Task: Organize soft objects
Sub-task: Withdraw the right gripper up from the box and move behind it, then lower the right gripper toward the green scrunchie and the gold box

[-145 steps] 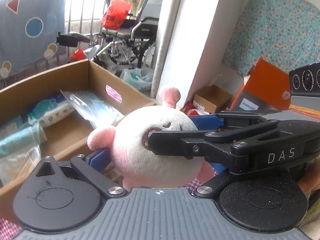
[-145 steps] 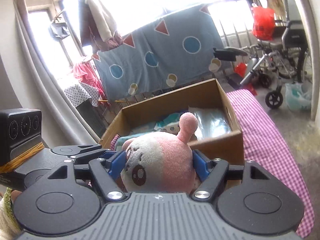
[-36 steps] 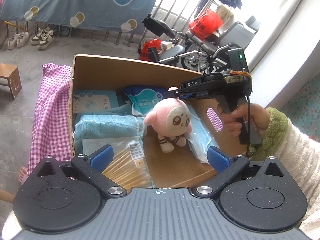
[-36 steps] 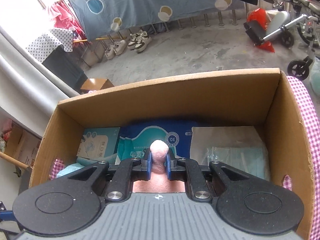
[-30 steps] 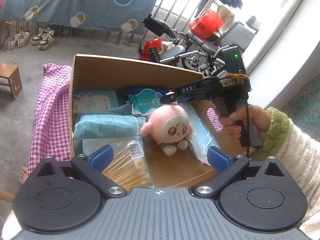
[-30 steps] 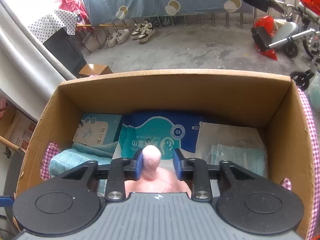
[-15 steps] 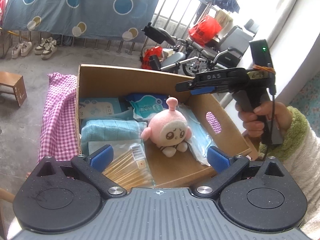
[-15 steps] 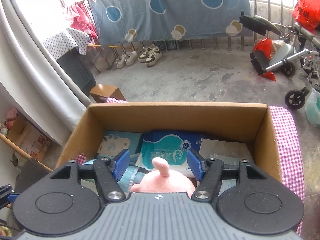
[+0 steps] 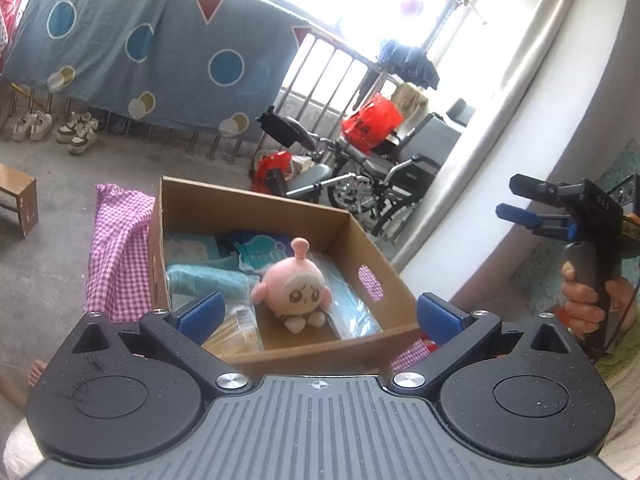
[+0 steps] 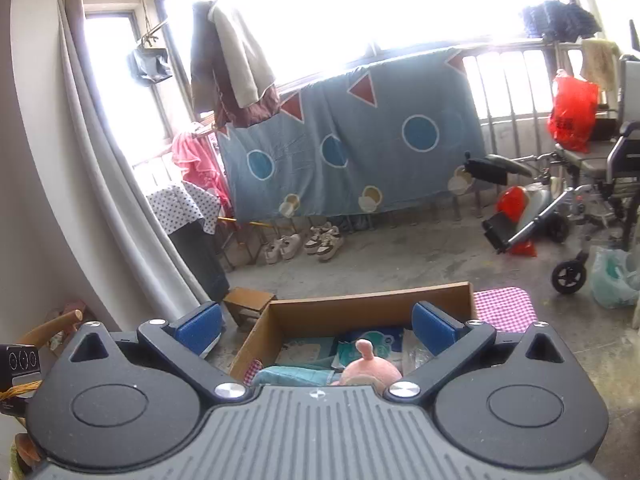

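A pink plush toy (image 9: 296,288) with a single antenna sits upright inside the open cardboard box (image 9: 256,204), facing my left gripper. My left gripper (image 9: 319,315) hovers open above the box's near edge, with nothing between its blue pads. In the left wrist view my right gripper (image 9: 511,199), held by a hand, is high at the right, well clear of the box. Its jaws are opening wide and hold nothing. In the right wrist view the right gripper (image 10: 316,327) looks over the box (image 10: 360,308), and the plush toy (image 10: 370,368) peeks out below.
Around the toy the box holds a folded teal towel (image 9: 204,282), tissue packs (image 9: 260,250), a packet of wooden sticks (image 9: 240,330) and a clear bag (image 9: 348,312). A pink checked cloth (image 9: 120,248) lies under the box. A wheelchair (image 9: 380,184) stands behind it, a small stool (image 9: 16,200) at the left.
The right gripper let go of the toy's antenna, opened wide and rose back away from the box. The toy stays seated in the box. My left gripper drew back and lifted.
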{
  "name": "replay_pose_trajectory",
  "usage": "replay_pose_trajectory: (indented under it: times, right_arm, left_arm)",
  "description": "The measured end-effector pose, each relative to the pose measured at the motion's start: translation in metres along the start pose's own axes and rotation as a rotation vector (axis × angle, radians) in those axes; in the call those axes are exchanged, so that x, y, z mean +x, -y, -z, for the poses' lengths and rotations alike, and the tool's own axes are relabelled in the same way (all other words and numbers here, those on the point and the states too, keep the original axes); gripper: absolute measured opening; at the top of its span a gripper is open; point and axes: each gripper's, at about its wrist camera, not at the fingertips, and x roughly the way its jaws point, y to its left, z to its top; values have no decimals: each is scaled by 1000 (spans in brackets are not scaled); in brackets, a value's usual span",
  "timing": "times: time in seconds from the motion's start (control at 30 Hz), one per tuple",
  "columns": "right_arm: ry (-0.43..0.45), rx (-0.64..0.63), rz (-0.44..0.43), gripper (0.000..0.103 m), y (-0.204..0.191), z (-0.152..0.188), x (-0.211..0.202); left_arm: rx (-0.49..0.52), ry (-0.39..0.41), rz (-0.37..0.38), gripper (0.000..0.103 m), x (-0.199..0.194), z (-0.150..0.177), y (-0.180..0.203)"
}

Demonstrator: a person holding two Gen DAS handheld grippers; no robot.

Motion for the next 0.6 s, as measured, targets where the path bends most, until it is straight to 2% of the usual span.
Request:
replay_pose_trajectory:
  times: [0.07,0.13,0.33,0.47,0.6]
  right_arm:
    - [-12,-3,35,103,-5,15,-13]
    - [-58,2,107,103,-9,35,-18]
    - [-145,-15,286,103,-15,106,-16]
    - [-218,0,322,103,-13,146,-12]
    - [-205,-8,406,103,-9,167,-12]
  left_arm:
    - [9,-34,13,102,-5,9,2]
    - [22,-76,13,102,-5,21,3]
    - [98,-227,-40,102,14,70,8]
    - [120,-340,-39,102,34,100,12]
    - [146,-407,-9,102,49,123,18]
